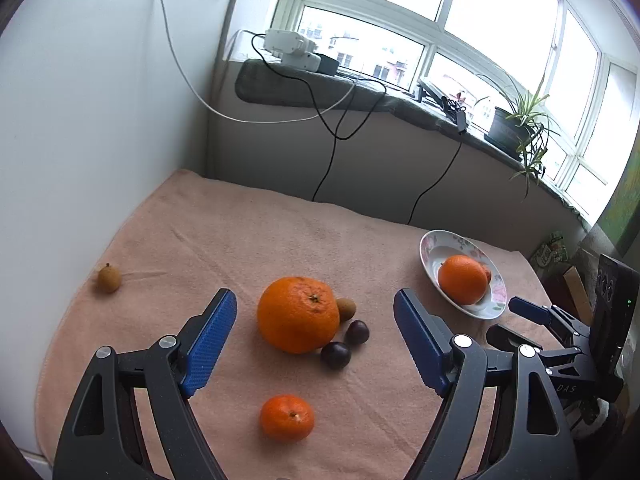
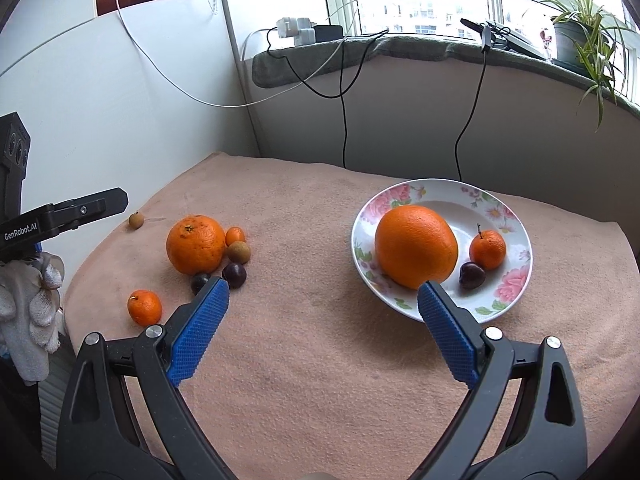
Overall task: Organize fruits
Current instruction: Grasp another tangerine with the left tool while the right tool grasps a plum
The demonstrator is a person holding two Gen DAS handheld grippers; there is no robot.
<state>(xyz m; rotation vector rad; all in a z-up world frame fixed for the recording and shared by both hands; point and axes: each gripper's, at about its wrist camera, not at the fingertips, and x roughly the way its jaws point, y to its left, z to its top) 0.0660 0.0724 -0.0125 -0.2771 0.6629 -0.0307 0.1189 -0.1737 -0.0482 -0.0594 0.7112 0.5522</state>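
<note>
- Three fruits are already gathered on the white floral-rimmed plate (image 2: 516,216): a large round orange (image 2: 416,246), a small stemmed mandarin (image 2: 487,249) and a dark plum (image 2: 472,275).
- Left on the pink towel-covered table (image 2: 312,340) are a big dimpled orange (image 1: 298,314), two small mandarins (image 1: 287,417) (image 2: 235,236), two dark plums (image 1: 335,355) (image 1: 357,332) and two brown longans (image 1: 109,278) (image 1: 346,309).
- The left gripper (image 1: 315,344) is held wide open and empty, framing the big dimpled orange.
- The right gripper (image 2: 323,320) is likewise spread wide, holding nothing.
</note>
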